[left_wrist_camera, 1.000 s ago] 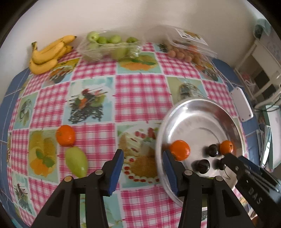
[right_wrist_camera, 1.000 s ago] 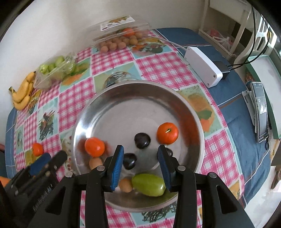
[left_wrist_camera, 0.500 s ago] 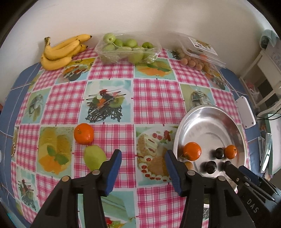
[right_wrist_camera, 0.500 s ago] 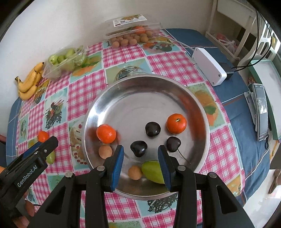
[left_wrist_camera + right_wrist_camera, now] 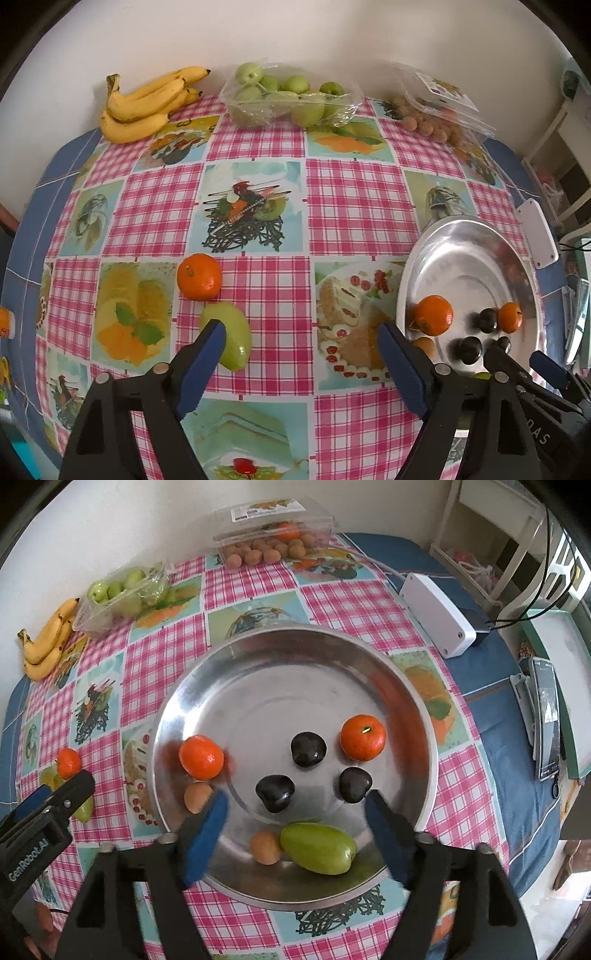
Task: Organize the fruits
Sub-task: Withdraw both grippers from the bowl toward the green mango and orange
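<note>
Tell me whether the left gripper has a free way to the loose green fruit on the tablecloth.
Probably yes. The left gripper, its jaws opening with nothing between them, hangs just beside the green fruit, which lies bare on the cloth. Only the loose tangerine sits close, on its far side.

The bench (image 5: 351,206) wears a pink checked cloth. A steel plate (image 5: 280,686) sits on it. Far beyond the plate along the wall lie bananas (image 5: 147,99), bagged green fruit (image 5: 288,99) and a clear punnet (image 5: 273,528). Left of the plate rest a mandarin (image 5: 199,277) and a green fruit (image 5: 232,336); right, a white box (image 5: 436,613).
</note>
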Available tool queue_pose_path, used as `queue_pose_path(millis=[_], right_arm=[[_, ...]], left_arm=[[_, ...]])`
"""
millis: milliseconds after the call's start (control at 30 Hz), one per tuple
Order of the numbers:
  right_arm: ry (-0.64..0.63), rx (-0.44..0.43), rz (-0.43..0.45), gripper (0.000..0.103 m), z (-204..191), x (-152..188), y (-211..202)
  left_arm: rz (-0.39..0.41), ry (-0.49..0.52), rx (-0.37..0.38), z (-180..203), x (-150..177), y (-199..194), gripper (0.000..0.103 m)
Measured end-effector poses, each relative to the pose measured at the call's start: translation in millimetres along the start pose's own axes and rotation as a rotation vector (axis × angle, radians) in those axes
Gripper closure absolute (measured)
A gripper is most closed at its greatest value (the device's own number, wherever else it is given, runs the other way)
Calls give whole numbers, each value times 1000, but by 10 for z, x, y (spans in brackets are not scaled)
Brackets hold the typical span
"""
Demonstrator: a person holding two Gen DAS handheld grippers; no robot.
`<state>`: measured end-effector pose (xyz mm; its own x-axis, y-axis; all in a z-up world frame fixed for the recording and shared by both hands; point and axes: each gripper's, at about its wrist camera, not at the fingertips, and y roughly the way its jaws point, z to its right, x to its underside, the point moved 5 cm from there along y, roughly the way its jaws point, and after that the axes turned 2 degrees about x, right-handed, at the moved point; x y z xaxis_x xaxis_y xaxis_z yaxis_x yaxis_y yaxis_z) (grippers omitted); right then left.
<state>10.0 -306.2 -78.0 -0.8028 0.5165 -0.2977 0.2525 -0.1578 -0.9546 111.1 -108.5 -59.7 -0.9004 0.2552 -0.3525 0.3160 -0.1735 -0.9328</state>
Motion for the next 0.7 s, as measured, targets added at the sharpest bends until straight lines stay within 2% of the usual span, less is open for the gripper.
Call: queue_pose_path(millis=[133, 233, 300, 367, 467, 567, 700], right_arm=[[6, 3, -12, 20, 15, 17, 68], [14, 2, -9, 10, 18, 17, 85], [16, 3, -3, 10, 23, 23, 83], [19, -1, -4, 9, 23, 26, 88], [18, 8, -2, 0, 36, 19, 91], [-2, 35, 8, 0, 29, 12, 77], [8, 27, 8, 0, 40, 10, 76]], left_arm=[[-4, -19, -3, -41, 5, 29, 16], [-7, -27, -10, -74, 14, 57, 13], [-4, -34, -15, -93, 15, 64, 2], [3, -37, -19, -110, 11, 63, 0], [20, -35, -35, -127, 5, 52, 0], [35, -26, -56, -150, 1, 49, 0], [37, -34, -51, -169, -3, 54, 0]])
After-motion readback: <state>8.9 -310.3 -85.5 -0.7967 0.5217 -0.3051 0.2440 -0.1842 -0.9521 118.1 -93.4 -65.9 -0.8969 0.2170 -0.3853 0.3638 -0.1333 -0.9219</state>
